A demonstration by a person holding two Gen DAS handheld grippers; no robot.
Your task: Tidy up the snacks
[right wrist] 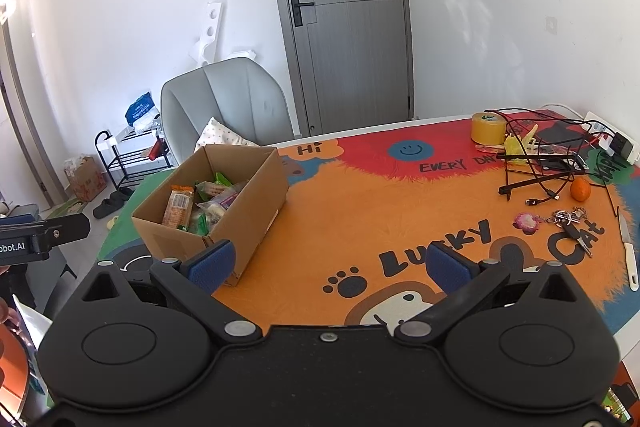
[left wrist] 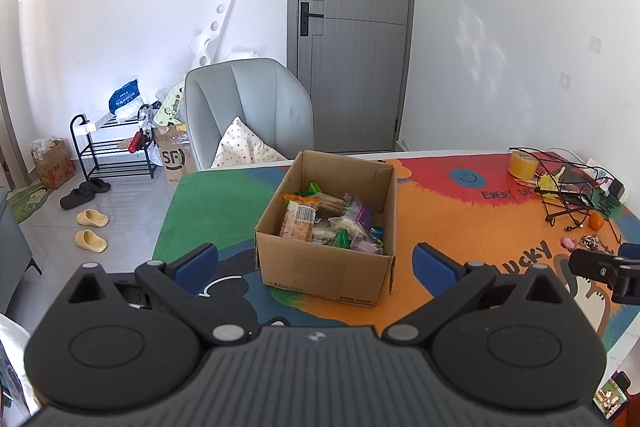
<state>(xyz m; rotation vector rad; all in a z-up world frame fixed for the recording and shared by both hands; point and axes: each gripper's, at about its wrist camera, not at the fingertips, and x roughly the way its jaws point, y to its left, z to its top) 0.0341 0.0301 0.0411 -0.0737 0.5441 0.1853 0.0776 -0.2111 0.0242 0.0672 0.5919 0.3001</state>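
Snacks (left wrist: pixel 328 223) fill the cardboard box (left wrist: pixel 320 275) at our twelve o'clock. Our left gripper (left wrist: pixel 316 267) and right gripper (right wrist: pixel 328 267) hover with jaws spread, holding nothing. We judge packing done; next is probably withdrawing or closing up.

Brown cardboard box (left wrist: pixel 326 267) carries green, orange and purple snack packets (left wrist: pixel 332 223). The surface (right wrist: pixel 360 211) blazes orange, red and green, with black lettering. Blue pads line black jaws.

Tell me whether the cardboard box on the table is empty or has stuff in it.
It has stuff in it. The cardboard box stands open-topped, with wrapped snack packets piled inside below its rim.
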